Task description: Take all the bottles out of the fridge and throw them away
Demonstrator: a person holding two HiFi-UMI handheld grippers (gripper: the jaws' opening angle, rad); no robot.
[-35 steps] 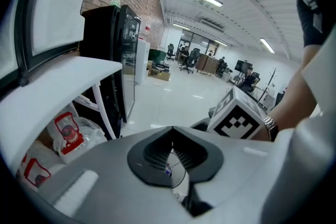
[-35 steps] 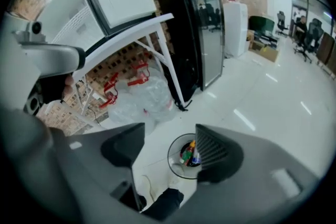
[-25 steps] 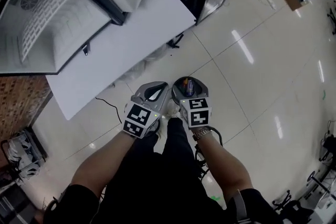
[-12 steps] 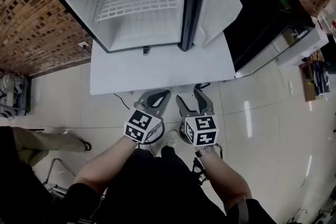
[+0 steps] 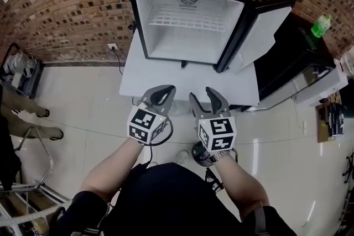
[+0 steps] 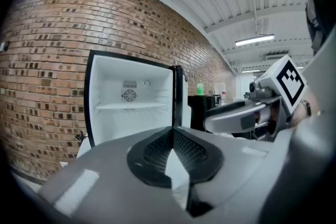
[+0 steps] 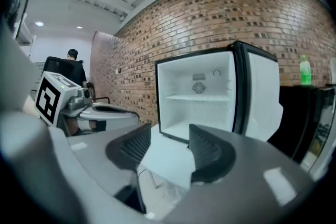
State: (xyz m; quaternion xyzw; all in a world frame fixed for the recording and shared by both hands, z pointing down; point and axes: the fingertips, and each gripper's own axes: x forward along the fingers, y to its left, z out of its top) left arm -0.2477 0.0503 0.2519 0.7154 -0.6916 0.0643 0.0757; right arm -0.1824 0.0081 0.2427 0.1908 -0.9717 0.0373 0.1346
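The small black fridge (image 5: pixel 188 25) stands open against the brick wall, door swung to the right. Its white inside shows a wire shelf and no bottles, also in the left gripper view (image 6: pixel 131 107) and the right gripper view (image 7: pixel 197 97). My left gripper (image 5: pixel 164 91) is shut and empty, jaw tips touching (image 6: pixel 172 131). My right gripper (image 5: pixel 203 95) is open; its jaws have just been closing, with nothing between them (image 7: pixel 170 136). Both are held side by side in front of the fridge, pointing at it. A dark round bin (image 5: pixel 197 152) peeks out under my right hand.
The fridge sits on a white platform (image 5: pixel 166 77). A green bottle (image 5: pixel 321 25) stands on the black cabinet (image 5: pixel 287 69) to the right. Another person's legs (image 5: pixel 25 113) and a metal rack (image 5: pixel 19 69) are at the left.
The view has swung up from the floor and bin to the open fridge. Both grippers have risen and now point level at it. The right jaws have narrowed.
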